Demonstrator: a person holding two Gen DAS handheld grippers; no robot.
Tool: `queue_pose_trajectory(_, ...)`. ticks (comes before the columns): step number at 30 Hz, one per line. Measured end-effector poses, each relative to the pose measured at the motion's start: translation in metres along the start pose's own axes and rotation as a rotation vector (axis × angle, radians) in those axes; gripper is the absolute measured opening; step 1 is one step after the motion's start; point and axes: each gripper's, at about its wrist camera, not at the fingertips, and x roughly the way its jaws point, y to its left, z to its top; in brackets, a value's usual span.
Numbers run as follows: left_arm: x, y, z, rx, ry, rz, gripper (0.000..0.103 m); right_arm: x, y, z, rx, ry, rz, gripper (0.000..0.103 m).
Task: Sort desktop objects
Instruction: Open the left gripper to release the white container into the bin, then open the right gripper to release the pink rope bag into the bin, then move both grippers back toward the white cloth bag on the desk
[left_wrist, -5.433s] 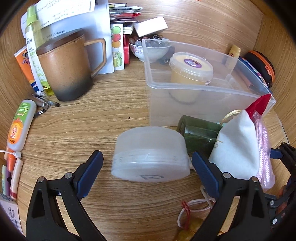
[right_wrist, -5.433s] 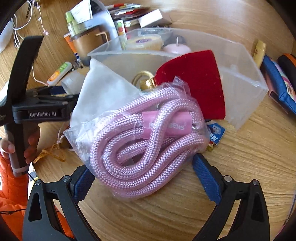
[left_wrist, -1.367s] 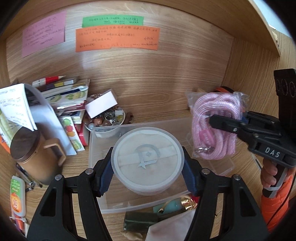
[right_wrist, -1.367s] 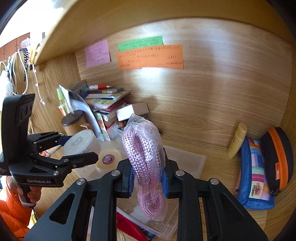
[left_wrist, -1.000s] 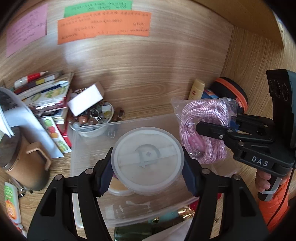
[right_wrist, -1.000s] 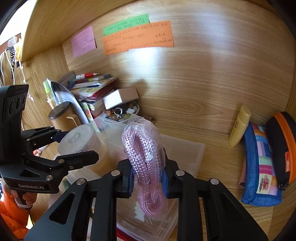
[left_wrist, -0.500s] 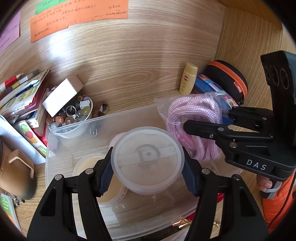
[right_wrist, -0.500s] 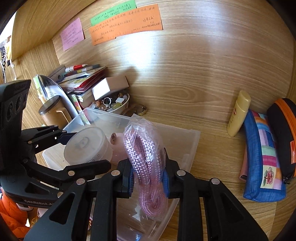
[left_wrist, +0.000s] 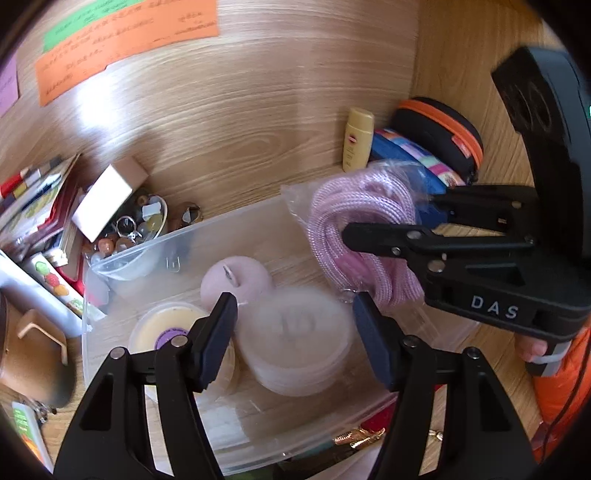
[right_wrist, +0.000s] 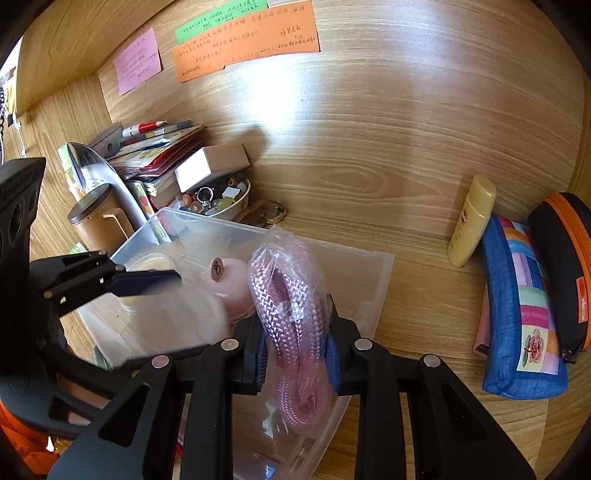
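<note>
Left wrist view: the left gripper (left_wrist: 293, 308) is open above the round frosted plastic tub (left_wrist: 295, 341) inside the clear plastic bin (left_wrist: 110, 258). The right gripper (right_wrist: 295, 349) squeezes the bagged pink rope (right_wrist: 291, 317), hanging straight down over the bin's right end.

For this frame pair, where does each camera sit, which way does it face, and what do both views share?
Left wrist: mounted on the left gripper, looking down into the clear plastic bin; its open fingers frame a blurred round translucent container; the right gripper and a fingertip show at right.
Right wrist: mounted on the right gripper, facing the wooden back wall; the left gripper shows at left.
Shared: the bin, the bagged pink rope, the pink candle, the yellow bottle.
</note>
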Motion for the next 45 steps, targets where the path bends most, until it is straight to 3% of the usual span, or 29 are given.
queue_pose_trajectory(4, 0.004, -0.003, 0.0, 0.01, 0.018, 0.002, 0.065, 0.0, 0.0, 0.0, 0.0, 0.004, 0.003, 0.025)
queue_pose_trajectory(9, 0.003, 0.0, 0.001, -0.007, 0.026, -0.001, 0.065, -0.003, 0.001, -0.001, 0.0, -0.003, 0.0, 0.046)
queue_pose_trajectory(16, -0.005, -0.001, 0.001, -0.017, 0.025, -0.001, 0.065, -0.009, 0.004, 0.0, -0.006, -0.037, -0.031, 0.056)
queue_pose_trajectory(21, -0.014, 0.0, -0.001, -0.023, 0.013, 0.001, 0.066, -0.016, 0.004, 0.001, -0.014, -0.068, -0.062, 0.071)
queue_pose_trajectory(23, -0.018, 0.001, -0.002, -0.028, 0.005, 0.017, 0.075, -0.018, 0.005, 0.001, -0.02, -0.078, -0.077, 0.075)
queue_pose_trajectory(27, -0.027, 0.005, -0.006, -0.04, -0.013, 0.024, 0.077, -0.022, 0.006, 0.002, -0.02, -0.089, -0.08, 0.082)
queue_pose_trajectory(35, -0.042, 0.021, -0.018, -0.105, -0.039, 0.115, 0.091, -0.019, 0.007, 0.002, 0.0, -0.068, -0.041, 0.083)
queue_pose_trajectory(45, -0.07, 0.045, -0.034, -0.164, -0.066, 0.187, 0.093, -0.023, 0.022, 0.001, -0.032, -0.06, -0.059, 0.084)
